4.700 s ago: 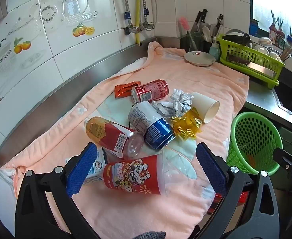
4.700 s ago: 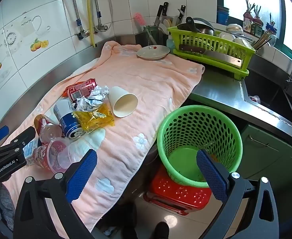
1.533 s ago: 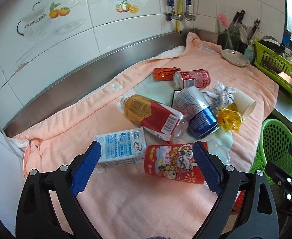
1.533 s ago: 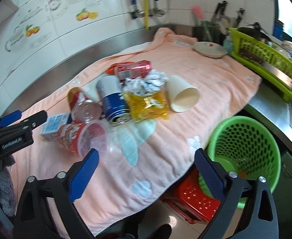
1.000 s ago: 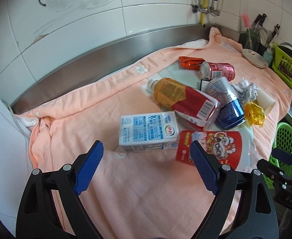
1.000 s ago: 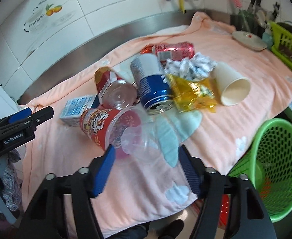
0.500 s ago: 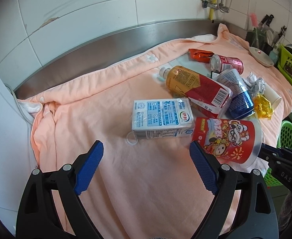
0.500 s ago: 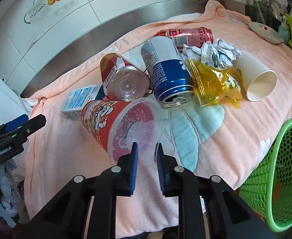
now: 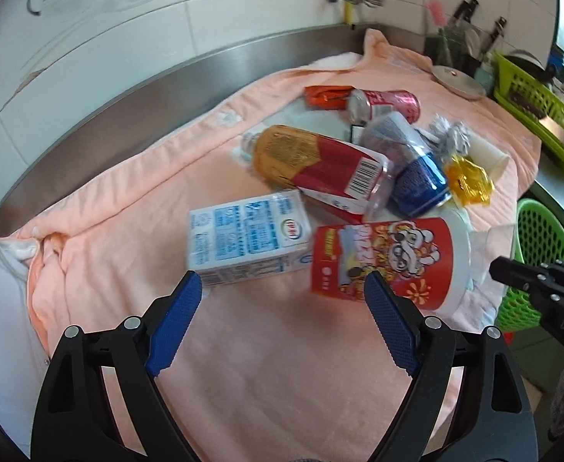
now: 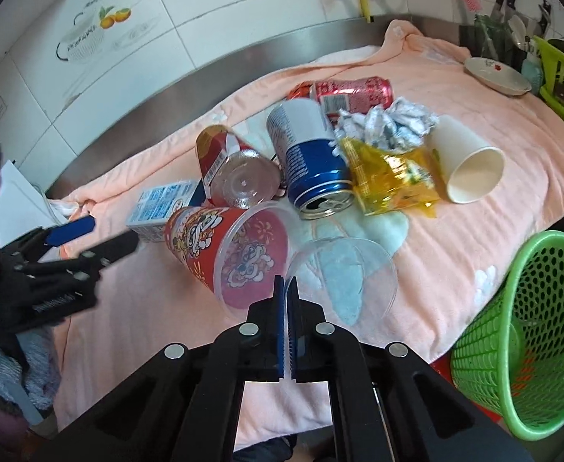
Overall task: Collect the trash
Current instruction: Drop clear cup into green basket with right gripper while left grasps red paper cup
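Right gripper (image 10: 286,288) clamped on clear dome lid (image 10: 343,277).

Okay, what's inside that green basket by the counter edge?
The green basket shows only its mesh wall and upper interior in the right wrist view, and no trash is visible there. Its bottom is cut off by the frame edge, so whether anything lies there cannot be told.

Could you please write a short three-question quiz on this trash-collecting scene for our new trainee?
1. True or false: the right gripper is shut on the clear lid.
2. Which item lies closest between the open left gripper's fingers: A) milk carton, B) paper cup, C) red can?
3. Fill in: the trash lies on a ___ towel.

Key: 1 true; 2 A; 3 pink.
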A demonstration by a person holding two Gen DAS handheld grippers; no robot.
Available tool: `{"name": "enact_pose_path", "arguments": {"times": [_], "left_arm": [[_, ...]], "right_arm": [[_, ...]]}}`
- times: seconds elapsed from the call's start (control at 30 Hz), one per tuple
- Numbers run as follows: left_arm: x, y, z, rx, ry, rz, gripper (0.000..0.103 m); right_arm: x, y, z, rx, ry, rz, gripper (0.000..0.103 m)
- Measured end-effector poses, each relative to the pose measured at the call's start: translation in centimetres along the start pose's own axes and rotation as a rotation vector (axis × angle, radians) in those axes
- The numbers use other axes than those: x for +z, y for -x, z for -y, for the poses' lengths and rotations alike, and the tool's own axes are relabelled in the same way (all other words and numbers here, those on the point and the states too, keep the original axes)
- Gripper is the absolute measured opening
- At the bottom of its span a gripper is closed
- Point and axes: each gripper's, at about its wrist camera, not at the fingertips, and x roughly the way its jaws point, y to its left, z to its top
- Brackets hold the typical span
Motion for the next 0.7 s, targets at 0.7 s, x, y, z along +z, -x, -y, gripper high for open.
{"name": "enact_pose_path", "arguments": {"times": [0.7], "left_arm": [[1.5,-4.9,2.6,-0.136,0.645,-0.248,0.086]], "right_arm": [[-3.2,7.1,12.1,-0.269,-0.073,0.087,0.002]]}}
